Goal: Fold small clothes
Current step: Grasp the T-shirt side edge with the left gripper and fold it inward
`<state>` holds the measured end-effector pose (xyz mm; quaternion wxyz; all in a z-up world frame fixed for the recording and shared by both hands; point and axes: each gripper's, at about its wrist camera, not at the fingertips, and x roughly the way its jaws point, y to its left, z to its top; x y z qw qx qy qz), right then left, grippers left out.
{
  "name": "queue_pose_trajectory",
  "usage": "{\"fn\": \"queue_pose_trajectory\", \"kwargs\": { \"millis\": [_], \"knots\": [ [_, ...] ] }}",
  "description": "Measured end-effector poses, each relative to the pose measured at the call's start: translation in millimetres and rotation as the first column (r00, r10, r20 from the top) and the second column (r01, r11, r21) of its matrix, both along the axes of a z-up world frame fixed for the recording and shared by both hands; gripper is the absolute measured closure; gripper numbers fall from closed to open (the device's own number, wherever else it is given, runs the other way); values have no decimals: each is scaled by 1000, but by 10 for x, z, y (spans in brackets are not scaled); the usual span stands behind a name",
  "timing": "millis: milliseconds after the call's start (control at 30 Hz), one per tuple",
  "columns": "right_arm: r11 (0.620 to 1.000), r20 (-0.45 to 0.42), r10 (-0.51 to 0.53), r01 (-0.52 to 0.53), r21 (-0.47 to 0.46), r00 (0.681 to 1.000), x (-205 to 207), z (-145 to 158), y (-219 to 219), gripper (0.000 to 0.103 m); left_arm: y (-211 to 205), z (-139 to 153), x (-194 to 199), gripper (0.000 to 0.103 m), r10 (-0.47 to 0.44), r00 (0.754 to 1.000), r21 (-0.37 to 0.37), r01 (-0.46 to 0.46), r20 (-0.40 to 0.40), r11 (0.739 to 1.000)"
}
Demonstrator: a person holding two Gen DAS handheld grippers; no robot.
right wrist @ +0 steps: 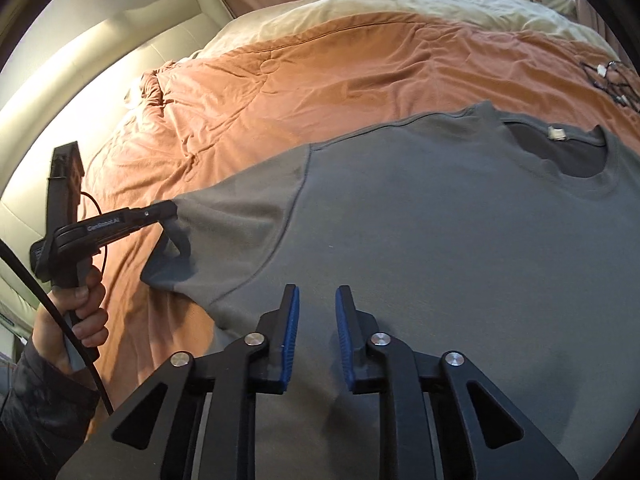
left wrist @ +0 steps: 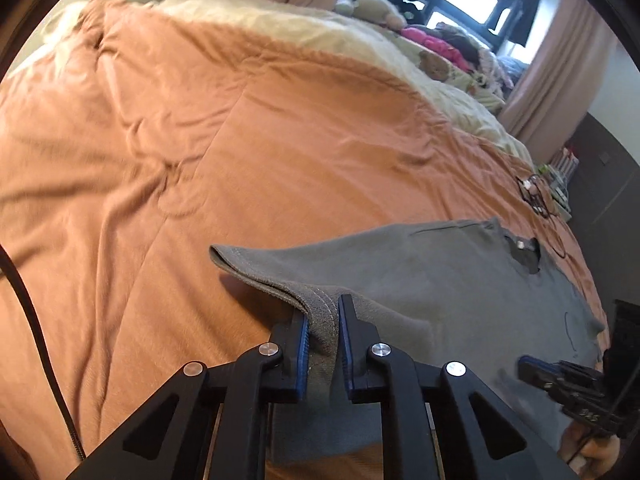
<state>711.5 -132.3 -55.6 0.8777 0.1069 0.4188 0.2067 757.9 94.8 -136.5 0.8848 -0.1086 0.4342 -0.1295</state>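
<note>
A grey T-shirt (right wrist: 440, 220) lies spread face up on an orange bedspread (right wrist: 320, 80), collar to the far right. My left gripper (left wrist: 323, 320) is shut on the hem of the shirt's left sleeve (left wrist: 280, 280) and lifts it off the bed. It also shows in the right wrist view (right wrist: 168, 216), pinching the sleeve end (right wrist: 224, 216). My right gripper (right wrist: 317, 312) hovers over the shirt's body, jaws slightly apart with nothing between them. It shows in the left wrist view (left wrist: 528, 368) at the lower right edge.
A cream blanket (left wrist: 300, 28) covers the far side of the bed. Stuffed toys and pink clothes (left wrist: 432, 44) pile near the window. A tangle of black cables (left wrist: 536, 196) lies on the bedspread beyond the collar. A padded headboard (right wrist: 60, 92) runs along the left.
</note>
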Motion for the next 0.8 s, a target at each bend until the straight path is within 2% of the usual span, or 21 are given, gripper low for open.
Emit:
{"fn": "queue_pose_trajectory", "kwargs": {
  "millis": [267, 433, 633, 667, 700, 767, 800],
  "knots": [
    [995, -81, 33, -25, 101, 996, 336, -308, 282, 92, -355, 393, 20, 94, -95, 995, 34, 93, 41, 995],
    [994, -150, 43, -26, 108, 988, 546, -549, 406, 92, -619, 559, -29, 95, -155, 987, 54, 153, 49, 987],
    [996, -120, 17, -7, 88, 993, 473, -390, 185, 89, -960, 713, -106, 95, -218, 975, 73, 214, 50, 974],
    [996, -119, 4, 7, 86, 993, 436, -371, 83, 79, -1027, 722, -113, 95, -226, 973, 76, 222, 46, 972],
    [996, -114, -8, 18, 85, 993, 403, -343, 25, 61, -1100, 729, -122, 95, -234, 971, 78, 230, 44, 970],
    [996, -86, -43, 50, 78, 995, 297, -273, -144, 44, -1252, 724, -141, 95, -250, 968, 79, 247, 36, 966],
    [995, -81, -55, 61, 79, 995, 251, -237, -234, 43, -1318, 718, -153, 95, -257, 966, 80, 254, 30, 964]
  ]
}}
